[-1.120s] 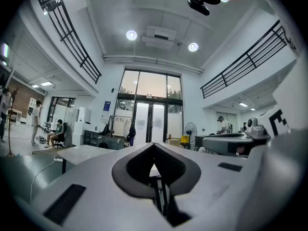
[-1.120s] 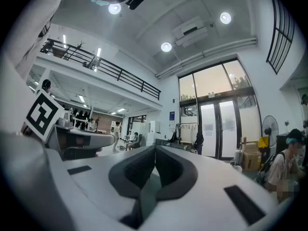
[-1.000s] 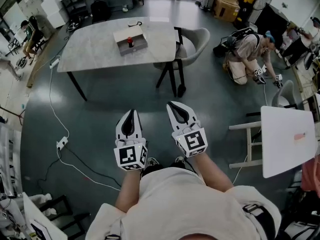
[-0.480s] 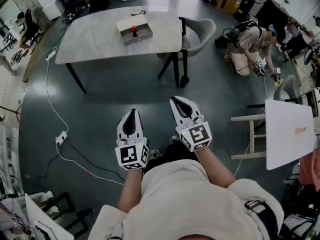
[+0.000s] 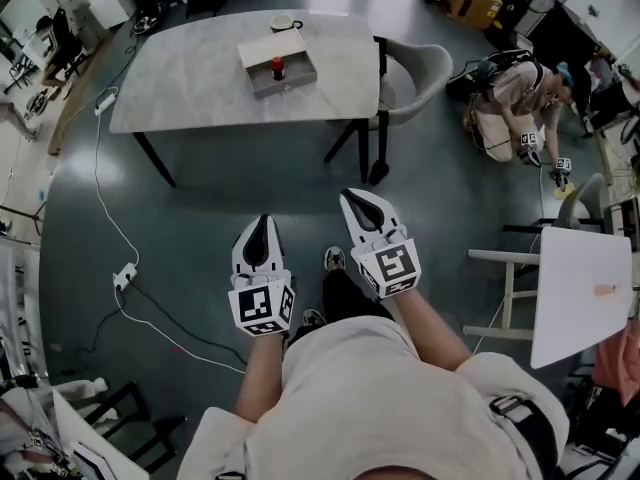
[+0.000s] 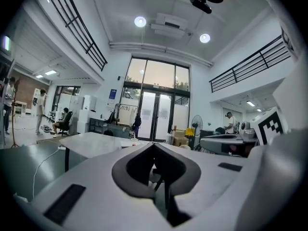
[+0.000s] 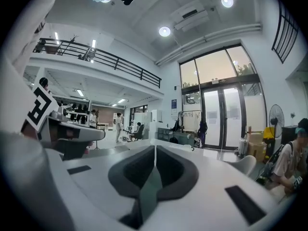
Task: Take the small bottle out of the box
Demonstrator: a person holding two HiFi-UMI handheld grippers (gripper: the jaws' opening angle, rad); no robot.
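A small dark bottle with a red cap (image 5: 278, 68) stands upright in an open shallow box (image 5: 295, 81) on the grey marble table (image 5: 190, 93), far ahead in the head view. My left gripper (image 5: 260, 223) and right gripper (image 5: 354, 201) hang side by side in front of my body, well short of the table and over the dark floor. Both have their jaws shut with nothing between them. In the left gripper view the left gripper (image 6: 154, 145) points level at the table edge; in the right gripper view the right gripper (image 7: 155, 147) does the same.
A grey chair (image 5: 415, 73) is tucked at the table's right side. A person (image 5: 510, 93) crouches on the floor at the right. A white table (image 5: 580, 293) stands at the right edge. A white cable and power strip (image 5: 124, 278) lie on the floor at the left.
The table and box have shifted a little right and nearer in the head view as I walk towards them. Both grippers stay shut and keep their places in front of me.
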